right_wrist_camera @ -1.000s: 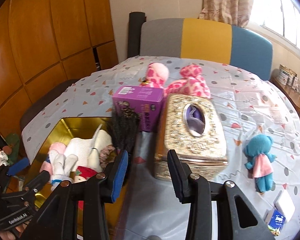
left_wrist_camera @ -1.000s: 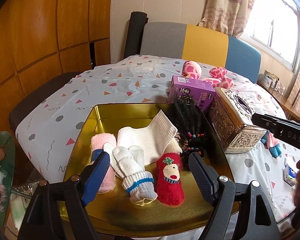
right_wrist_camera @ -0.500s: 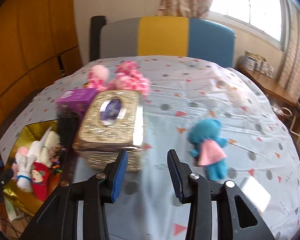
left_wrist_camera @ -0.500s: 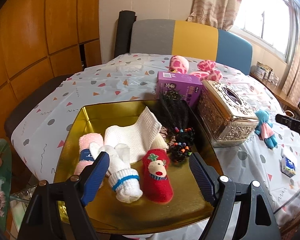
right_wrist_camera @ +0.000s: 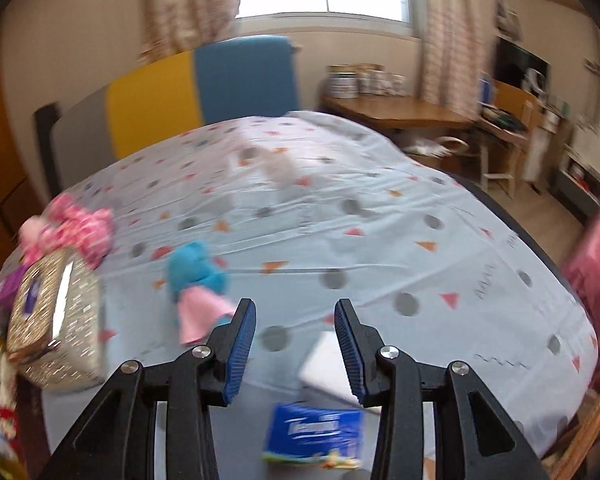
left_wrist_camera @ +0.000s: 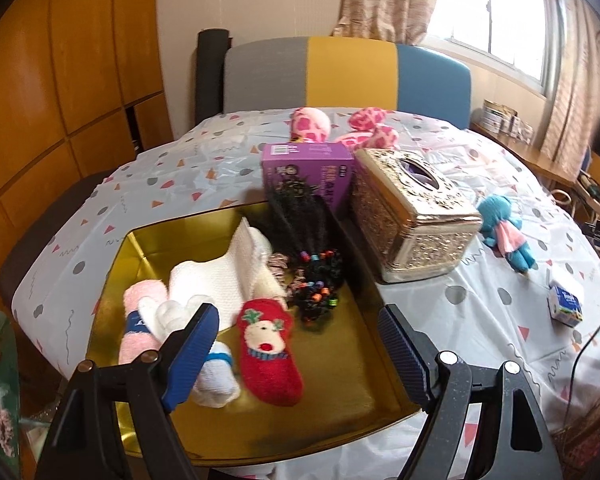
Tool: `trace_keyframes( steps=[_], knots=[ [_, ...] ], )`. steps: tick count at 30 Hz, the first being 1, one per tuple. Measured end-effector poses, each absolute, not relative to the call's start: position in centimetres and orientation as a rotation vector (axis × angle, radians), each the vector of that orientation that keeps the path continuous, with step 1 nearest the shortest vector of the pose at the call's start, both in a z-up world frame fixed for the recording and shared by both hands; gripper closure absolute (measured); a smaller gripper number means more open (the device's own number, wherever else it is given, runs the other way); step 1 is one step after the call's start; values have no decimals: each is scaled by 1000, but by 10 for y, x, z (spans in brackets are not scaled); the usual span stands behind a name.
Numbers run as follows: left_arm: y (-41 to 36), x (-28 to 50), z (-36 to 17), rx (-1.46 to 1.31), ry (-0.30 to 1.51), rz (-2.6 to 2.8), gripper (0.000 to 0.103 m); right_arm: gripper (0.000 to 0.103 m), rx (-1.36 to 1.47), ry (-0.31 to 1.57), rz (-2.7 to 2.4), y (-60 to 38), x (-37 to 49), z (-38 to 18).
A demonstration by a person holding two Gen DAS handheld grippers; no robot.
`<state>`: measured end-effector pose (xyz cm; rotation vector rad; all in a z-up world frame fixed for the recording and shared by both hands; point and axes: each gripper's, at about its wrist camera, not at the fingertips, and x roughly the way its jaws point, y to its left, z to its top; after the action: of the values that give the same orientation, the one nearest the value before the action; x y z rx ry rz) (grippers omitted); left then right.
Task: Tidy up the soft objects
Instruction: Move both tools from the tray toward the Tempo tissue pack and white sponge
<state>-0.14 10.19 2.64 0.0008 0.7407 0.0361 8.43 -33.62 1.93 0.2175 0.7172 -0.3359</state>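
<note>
Left tool (left_wrist_camera: 298, 344): we hold it spread wide and empty, low in its frame, above the near half of the gold tray (left_wrist_camera: 340, 432).
Right tool (right_wrist_camera: 295, 342): spread partway, nothing between its pads; it hangs over bare cloth at the lower centre of a blurred view.
Tray contents: a reindeer sock (left_wrist_camera: 269, 350), a white mitten (left_wrist_camera: 216, 380), a pink rolled cloth (left_wrist_camera: 138, 330), a white knit cloth (left_wrist_camera: 216, 280) and a black beaded hairpiece (left_wrist_camera: 314, 276) lie together in the tray.
Loose soft things: the blue plush doll (right_wrist_camera: 198, 286) lies on the desk (right_wrist_camera: 380, 240) just left of our right tool; the pink spotted plush (left_wrist_camera: 342, 130) sits at the far edge, behind the purple box (left_wrist_camera: 308, 170).
Step in hand: we judge the doll is the next pick.
Risk one: the doll sits beside the pads, not between them, so closing now would catch nothing or only the pink skirt.
Risk two: the blur suggests haste; we could knock the small blue carton (right_wrist_camera: 314, 432) below the pads.
Risk three: the gilded tissue box (left_wrist_camera: 414, 216) stands between doll and tray and may snag a low carry.
</note>
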Motion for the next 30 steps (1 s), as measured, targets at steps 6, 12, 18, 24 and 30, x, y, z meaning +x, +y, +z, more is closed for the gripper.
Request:
trace_keyframes(
  steps=[6,12,18,24,30],
  knots=[
    [82,0,23,27,755,-12,21,62,514,712,-445,-396,67,3],
    [57,0,22,77,758,-77,21,62,591,700,-439,-404,61,1],
    [27,3,25,127,753,-164,21,62,652,673,-451,-412,53,0],
    [-5,10,29,154,753,-236,21,62,710,668,-445,-421,51,-4],
    [-38,13,30,199,748,-307,21,62,756,661,-436,-426,49,-7]
  ],
)
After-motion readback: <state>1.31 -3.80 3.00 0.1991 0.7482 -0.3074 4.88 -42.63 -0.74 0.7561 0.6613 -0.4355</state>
